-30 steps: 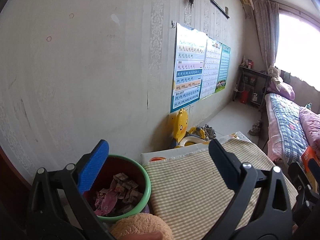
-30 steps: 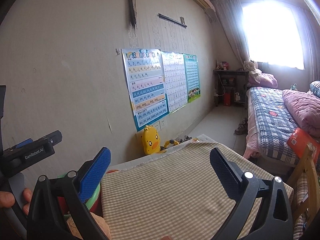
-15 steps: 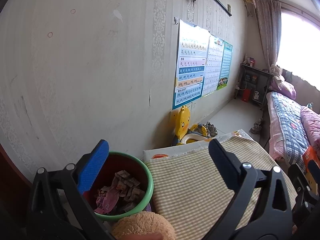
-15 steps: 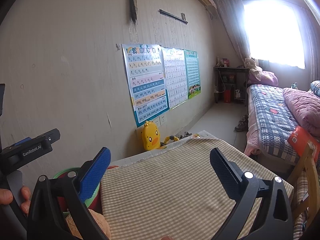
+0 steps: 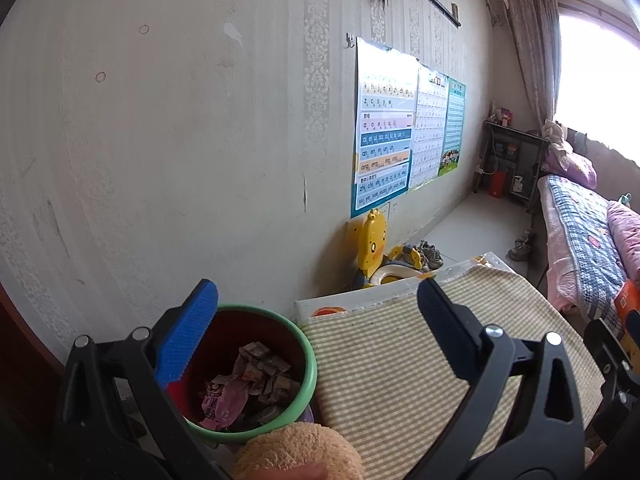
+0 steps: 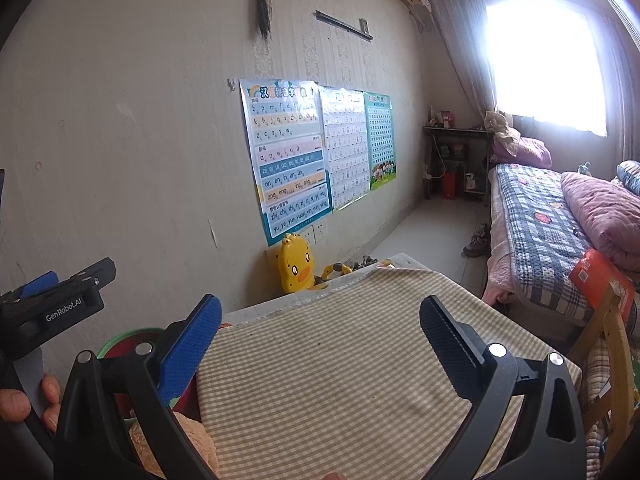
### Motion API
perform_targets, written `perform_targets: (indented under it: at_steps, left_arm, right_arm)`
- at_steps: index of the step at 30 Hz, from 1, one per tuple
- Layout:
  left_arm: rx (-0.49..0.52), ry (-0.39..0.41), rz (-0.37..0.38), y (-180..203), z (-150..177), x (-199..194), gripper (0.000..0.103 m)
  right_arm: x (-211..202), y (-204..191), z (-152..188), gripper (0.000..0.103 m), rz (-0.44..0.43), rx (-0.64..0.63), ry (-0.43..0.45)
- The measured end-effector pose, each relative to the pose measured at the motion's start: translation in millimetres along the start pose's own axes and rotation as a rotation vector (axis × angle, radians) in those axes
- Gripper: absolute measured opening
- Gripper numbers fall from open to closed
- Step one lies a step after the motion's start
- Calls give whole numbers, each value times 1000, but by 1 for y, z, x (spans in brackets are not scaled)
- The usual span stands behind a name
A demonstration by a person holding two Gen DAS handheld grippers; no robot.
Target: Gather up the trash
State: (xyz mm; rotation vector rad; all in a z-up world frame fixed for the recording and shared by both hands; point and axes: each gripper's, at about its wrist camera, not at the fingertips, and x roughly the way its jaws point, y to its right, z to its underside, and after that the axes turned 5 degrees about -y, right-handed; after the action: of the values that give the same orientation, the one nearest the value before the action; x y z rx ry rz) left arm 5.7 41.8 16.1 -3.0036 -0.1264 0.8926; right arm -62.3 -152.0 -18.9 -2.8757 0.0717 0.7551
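Green-rimmed, red-walled trash bin (image 5: 256, 364) at lower left of the left wrist view, just beside the checked cloth of the desk (image 5: 404, 364). Inside: crumpled wrappers (image 5: 244, 388), pink and brownish, too tangled to count. One bin, one desk. Left hand-held gripper (image 5: 316, 312) spread wide, nothing between the blue pads, one pad over the bin's near rim, the other over the cloth. One plush toy (image 5: 296, 452), tan, at bottom centre. No loose trash visible on the cloth from here. Three wall charts (image 5: 384, 128) at upper right, one yellow duck potty (image 5: 374, 244) below them, one bed (image 5: 580, 232) at far right.

In the right wrist view: right hand-held gripper (image 6: 320, 316) likewise fully apart and empty, aimed across the same checked cloth, bare as far as visible. Bin's green rim only peeking at lower left. One hand (image 6: 24, 400) at the left edge, gripping the other tool's handle. One orange box (image 6: 600, 280) at right, on the bed edge.

Probably between pieces or near done. Best to sweep both cameras lower, over floor and desk edges, find the next scrap before closing, pinch it mid-body, release well inside the rim.
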Motion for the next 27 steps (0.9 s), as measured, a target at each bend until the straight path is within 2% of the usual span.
perform_targets:
  at_steps: [11,16,21,24,25,27]
  left_arm:
    - [27,-12,-5,8,3,3,98]
    - [37,-23,23,11,6,2,98]
    - [51,-28,14,12,9,6,98]
    - [49,-41,6,13,11,10,98]
    - [48,-44,9,13,12,11,98]
    - [46,-49,0,14,16,13,98]
  right_arm:
    - [6,13,4,96,6,36,-24]
    - [11,20,9,96,14,54,-35]
    - [33,41,19,96,39,94,-86]
    - [75,79,39,96,153,165,-175]
    - [99,99,52,96,234,190,-222]
    - [135,128,69,96,338,217,-299]
